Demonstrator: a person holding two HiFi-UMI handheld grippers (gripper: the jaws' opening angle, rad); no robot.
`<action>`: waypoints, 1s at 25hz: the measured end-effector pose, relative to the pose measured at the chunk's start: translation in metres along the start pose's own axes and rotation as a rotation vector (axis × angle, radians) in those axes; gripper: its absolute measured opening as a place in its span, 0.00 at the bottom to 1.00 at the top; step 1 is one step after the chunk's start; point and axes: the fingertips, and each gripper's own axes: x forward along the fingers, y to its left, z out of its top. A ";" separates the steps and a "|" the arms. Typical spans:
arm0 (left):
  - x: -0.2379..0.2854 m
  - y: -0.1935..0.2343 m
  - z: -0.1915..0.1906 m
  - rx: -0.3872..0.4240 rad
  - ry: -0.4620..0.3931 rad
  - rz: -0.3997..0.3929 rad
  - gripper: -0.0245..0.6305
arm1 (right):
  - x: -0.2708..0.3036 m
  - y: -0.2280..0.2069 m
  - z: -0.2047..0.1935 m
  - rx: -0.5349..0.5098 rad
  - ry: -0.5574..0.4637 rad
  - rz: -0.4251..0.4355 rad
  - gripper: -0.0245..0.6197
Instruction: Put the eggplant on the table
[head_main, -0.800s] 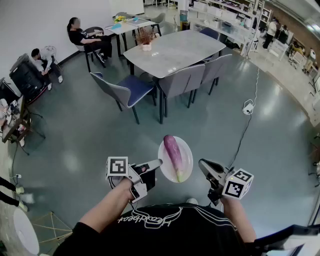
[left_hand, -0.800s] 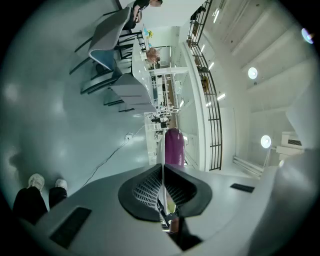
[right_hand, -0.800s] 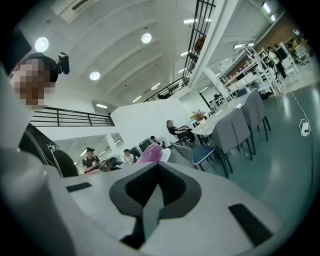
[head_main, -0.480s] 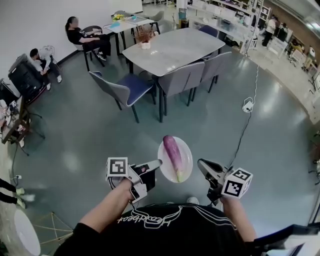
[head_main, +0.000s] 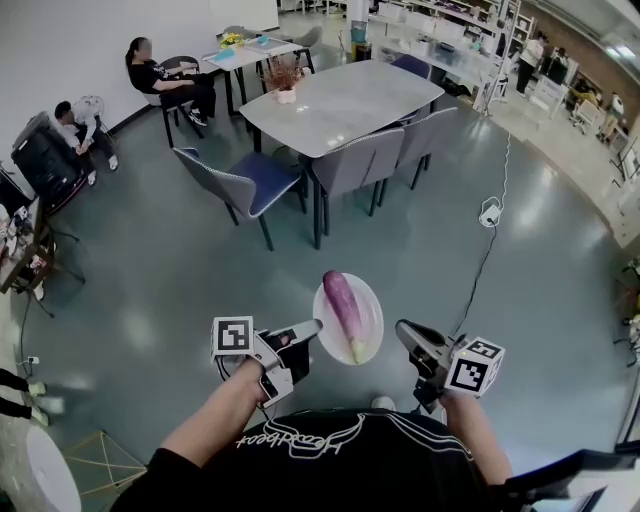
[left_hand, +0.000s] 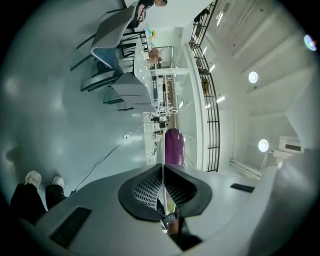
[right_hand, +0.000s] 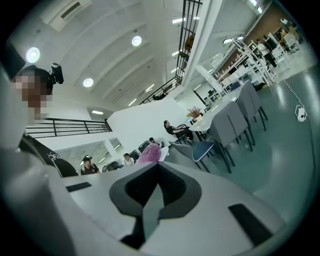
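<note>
Plate (head_main: 373, 300) carried in mid-air above the floor (head_main: 150, 290), with the eggplant (head_main: 342, 306) lying lengthwise on it, purple end at 12 o'clock and pale stem end at 6. The left hand-held gripper (head_main: 316, 325) is clamped on the plate rim at 9 o'clock; its own view shows the thin white rim edge-on between the closed jaws, with the eggplant just past the tips. The right hand-held gripper (head_main: 401, 328) sits at 3 o'clock of the plate. Its view shows the jaws drawn in on a grey sliver that looks like the rim, so I judge it is gripping the plate too, though from the head view the tip reads just beside the rim. Pinching opposite sides probably keeps the plate level so the eggplant doesn't roll off while being carried. The tabletop (head_main: 335, 100) is well apart at 12 o'clock, ringed by chairs (head_main: 243, 180), with a small potted plant (head_main: 286, 88) near its 10 o'clock edge. The eggplant is not on the tabletop yet; this looks like the carry phase. Versus 0.8 s ago, both grippers and the plate hold the same pose in frame, while the tabletop, chairs and floor cable have drifted slightly toward 10 o'clock. That is a small shift of the viewpoint, with no visible change in grip.
</note>
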 end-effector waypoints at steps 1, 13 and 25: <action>0.000 -0.001 0.001 -0.002 0.000 -0.005 0.07 | 0.001 0.001 0.000 -0.005 0.002 -0.002 0.05; -0.009 -0.001 0.011 -0.009 -0.014 -0.010 0.07 | 0.013 0.006 -0.003 -0.007 0.017 0.000 0.05; 0.011 -0.001 0.024 -0.011 -0.022 -0.002 0.07 | 0.018 -0.014 0.011 -0.001 0.007 0.022 0.05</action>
